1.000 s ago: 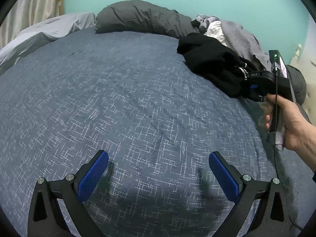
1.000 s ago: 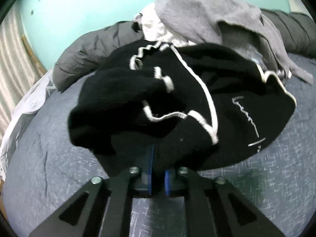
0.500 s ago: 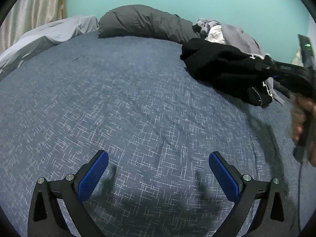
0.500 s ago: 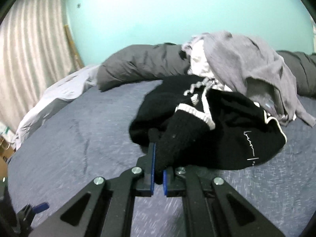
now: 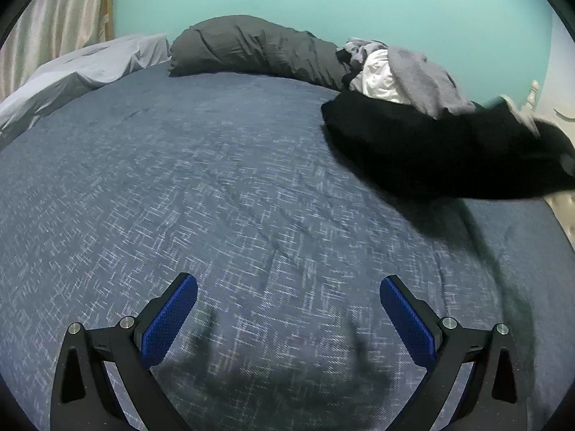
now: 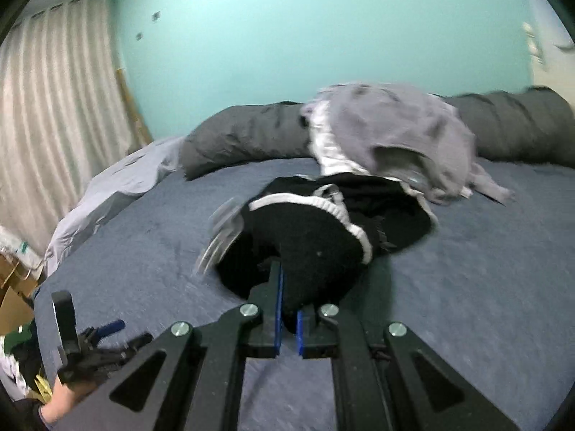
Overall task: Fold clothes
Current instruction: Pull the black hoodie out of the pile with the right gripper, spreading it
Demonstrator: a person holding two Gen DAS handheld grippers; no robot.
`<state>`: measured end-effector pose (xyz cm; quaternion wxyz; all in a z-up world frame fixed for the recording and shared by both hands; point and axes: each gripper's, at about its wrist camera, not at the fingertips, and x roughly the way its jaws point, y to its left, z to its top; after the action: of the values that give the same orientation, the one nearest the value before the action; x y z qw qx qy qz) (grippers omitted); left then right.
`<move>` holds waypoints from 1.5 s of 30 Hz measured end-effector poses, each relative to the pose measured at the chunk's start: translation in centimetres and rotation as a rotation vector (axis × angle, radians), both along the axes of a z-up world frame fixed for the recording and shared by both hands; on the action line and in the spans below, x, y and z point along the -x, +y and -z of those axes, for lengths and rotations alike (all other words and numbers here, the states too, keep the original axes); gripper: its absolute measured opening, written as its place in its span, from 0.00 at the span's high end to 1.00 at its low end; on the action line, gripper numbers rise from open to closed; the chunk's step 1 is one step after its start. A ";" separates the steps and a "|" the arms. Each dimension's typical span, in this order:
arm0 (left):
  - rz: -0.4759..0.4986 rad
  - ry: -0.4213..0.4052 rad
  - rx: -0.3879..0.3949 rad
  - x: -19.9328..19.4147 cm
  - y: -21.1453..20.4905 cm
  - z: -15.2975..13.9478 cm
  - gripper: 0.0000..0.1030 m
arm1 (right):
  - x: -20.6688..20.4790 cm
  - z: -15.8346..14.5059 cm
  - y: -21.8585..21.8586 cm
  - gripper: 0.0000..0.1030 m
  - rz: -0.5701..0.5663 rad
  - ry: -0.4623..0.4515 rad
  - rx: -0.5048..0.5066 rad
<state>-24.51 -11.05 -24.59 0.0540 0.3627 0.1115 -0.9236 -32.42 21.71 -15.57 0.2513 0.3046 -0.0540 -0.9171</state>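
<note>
garment: a black sweater with white trim is pinched at a bunched edge and is held partly raised above the bed; its far part lies against the clothes pile, on the right side of the bed in the left wrist view.
right claw: the right claw is nearly closed, with black knit caught between the 2 blue pads; only a narrow gap is seen.
left claw: the left claw is spread wide and nothing is held; it hangs low over bare bedding, well apart from the sweater.
pile: a grey garment and something white are heaped just behind the sweater, touching it.
surroundings: a dark grey pillow lies along the teal wall; a curtain is seen at the left.
step in hand: the sweater is judged to be at the stage of separation from the pile, before any fold is made.
next move: the sweater would need to be carried to the open bedding and spread flat; a second corner would have to be taken by the left claw.
risk: the grey garment may be dragged along.
</note>
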 end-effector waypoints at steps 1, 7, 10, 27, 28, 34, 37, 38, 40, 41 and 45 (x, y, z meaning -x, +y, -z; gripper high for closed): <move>0.006 0.000 -0.001 -0.1 0.3 -0.1 0.00 | -0.2 0.9 0.8 0.95 0.022 -0.025 -0.009; 0.057 -0.001 0.025 -0.7 2.2 -0.1 0.00 | -0.1 7.5 2.1 0.94 0.078 -0.221 -0.093; 0.065 -0.009 0.028 -0.6 2.4 0.1 0.00 | -0.4 8.8 2.9 0.90 0.155 -0.249 -0.094; 0.098 -0.040 0.016 0.1 2.9 1.0 0.00 | 4.7 10.5 0.4 0.42 0.163 -0.299 -0.030; 0.097 -0.040 0.014 0.1 2.8 1.1 0.00 | 5.0 10.9 -0.1 0.42 0.143 -0.309 -0.044; 0.101 -0.046 0.015 0.3 2.7 1.3 0.00 | 3.8 12.3 -2.7 0.84 0.042 -0.319 -0.148; 0.104 -0.045 0.011 0.1 2.7 1.2 0.00 | 2.4 12.3 -3.0 0.96 0.007 -0.313 -0.175; 0.105 -0.043 0.012 0.1 2.7 1.1 0.00 | 1.7 12.1 -3.1 0.96 -0.010 -0.311 -0.176; 0.109 -0.034 0.018 -0.2 2.7 0.8 0.00 | 0.3 11.8 -3.4 0.97 -0.048 -0.310 -0.182; 0.111 -0.030 0.022 -0.4 2.8 0.6 0.00 | -0.4 11.7 -3.7 0.97 -0.066 -0.309 -0.188; 0.114 -0.025 0.023 -1.0 2.7 0.4 0.00 | -2.6 12.2 -4.8 0.97 -0.134 -0.332 -0.231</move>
<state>-23.51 -8.31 -24.97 0.0069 0.3793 0.0794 -0.9218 -29.77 16.87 -27.82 0.2626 0.4813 0.0312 -0.8357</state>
